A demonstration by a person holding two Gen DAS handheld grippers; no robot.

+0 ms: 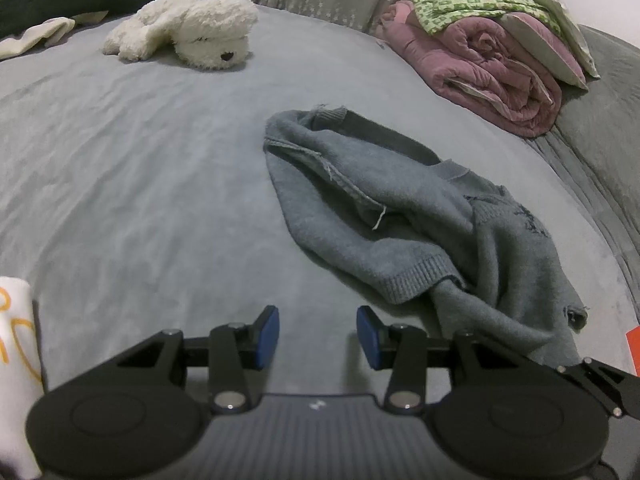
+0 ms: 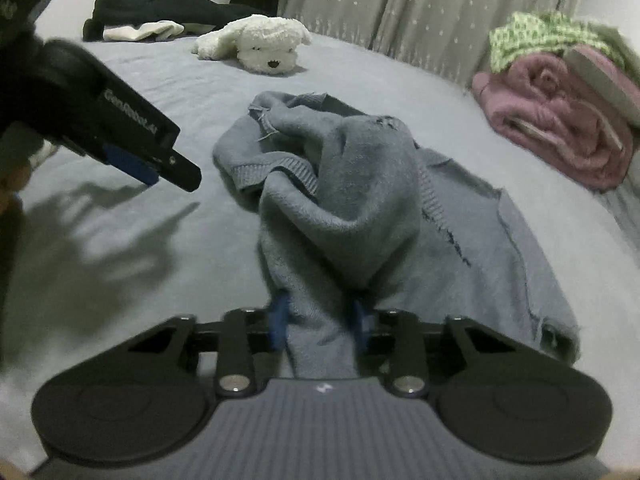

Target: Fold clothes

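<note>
We are pinching the crumpled grey-blue knitted sweater (image 2: 360, 200) in our right gripper (image 2: 320, 324), lifting its near fold off the grey bed (image 2: 160, 80); our left gripper (image 1: 318, 336) is hovering wide, left of it.
</note>
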